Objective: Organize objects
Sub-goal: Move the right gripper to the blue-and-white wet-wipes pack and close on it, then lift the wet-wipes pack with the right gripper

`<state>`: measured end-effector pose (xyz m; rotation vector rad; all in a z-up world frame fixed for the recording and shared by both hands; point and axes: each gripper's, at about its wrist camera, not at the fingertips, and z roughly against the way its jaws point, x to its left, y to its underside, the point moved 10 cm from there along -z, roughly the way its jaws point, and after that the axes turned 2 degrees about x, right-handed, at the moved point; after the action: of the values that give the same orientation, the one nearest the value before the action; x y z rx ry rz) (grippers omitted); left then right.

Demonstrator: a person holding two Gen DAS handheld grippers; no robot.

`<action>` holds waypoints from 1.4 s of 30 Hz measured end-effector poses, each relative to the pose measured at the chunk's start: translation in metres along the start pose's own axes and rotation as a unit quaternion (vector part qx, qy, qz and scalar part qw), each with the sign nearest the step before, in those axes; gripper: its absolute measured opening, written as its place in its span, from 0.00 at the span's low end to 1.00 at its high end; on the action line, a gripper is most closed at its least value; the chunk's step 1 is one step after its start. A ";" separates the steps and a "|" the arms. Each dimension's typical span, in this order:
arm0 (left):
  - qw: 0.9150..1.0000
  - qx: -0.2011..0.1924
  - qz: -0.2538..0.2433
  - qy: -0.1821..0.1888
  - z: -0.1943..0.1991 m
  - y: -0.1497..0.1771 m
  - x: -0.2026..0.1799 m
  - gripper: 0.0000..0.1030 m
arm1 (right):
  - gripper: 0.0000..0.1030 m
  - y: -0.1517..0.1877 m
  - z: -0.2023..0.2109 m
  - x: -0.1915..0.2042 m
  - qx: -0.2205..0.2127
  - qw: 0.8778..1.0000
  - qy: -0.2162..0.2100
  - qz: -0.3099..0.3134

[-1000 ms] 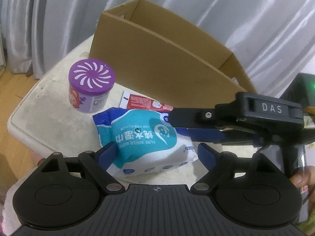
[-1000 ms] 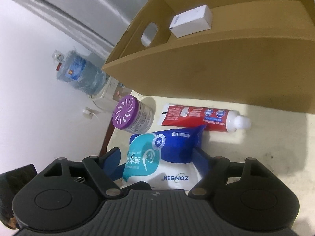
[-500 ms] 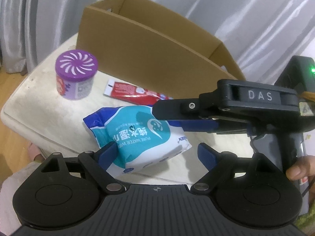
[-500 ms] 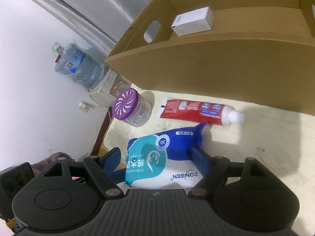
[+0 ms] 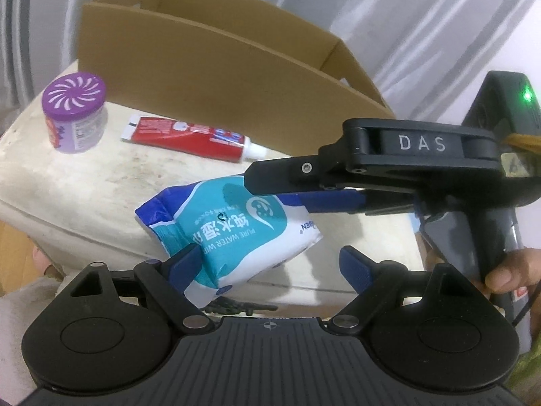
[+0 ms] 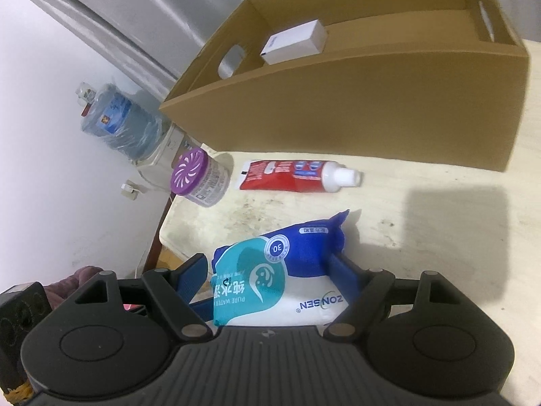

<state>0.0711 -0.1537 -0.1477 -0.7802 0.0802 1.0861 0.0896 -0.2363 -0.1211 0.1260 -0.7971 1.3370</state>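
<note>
The right gripper (image 6: pixel 270 270) clamps the wet-wipes pack (image 6: pixel 284 280) at lower centre, lifted off the table (image 6: pixel 439 237); the left gripper (image 5: pixel 270 264) stands apart, one finger touching the pack; the cardboard box (image 6: pixel 372 108) sits above.

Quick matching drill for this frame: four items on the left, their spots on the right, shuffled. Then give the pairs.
Items:
1. wet wipes pack
2. toothpaste tube
3. purple-lidded jar
4. white box

Places:
A. inside the cardboard box
B. lying on the table in front of the cardboard box
C. between the right gripper fingers
D. standing near the table's corner

Pairs: 1-C, 2-B, 3-D, 4-A
</note>
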 end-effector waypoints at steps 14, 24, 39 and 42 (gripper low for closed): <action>1.000 -0.014 -0.023 -0.007 0.001 -0.002 0.006 0.90 | 0.80 -0.003 0.011 -0.022 -0.017 0.999 -0.013 -0.040; 1.000 -0.011 -0.027 -0.011 -0.004 -0.005 0.006 0.94 | 0.81 0.005 0.000 -0.029 0.002 0.997 -0.042 -0.065; 0.999 0.004 0.005 -0.034 -0.008 0.001 0.022 0.94 | 0.82 0.007 -0.007 -0.037 0.007 0.994 -0.069 -0.084; 0.999 0.012 0.018 -0.034 -0.013 0.002 0.025 0.94 | 0.82 0.006 -0.007 -0.038 0.007 0.994 -0.074 -0.083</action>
<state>0.0852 -0.1422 -0.1689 -0.7227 0.0502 1.1438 0.0862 -0.2622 -0.1504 0.2997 -0.8817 1.1857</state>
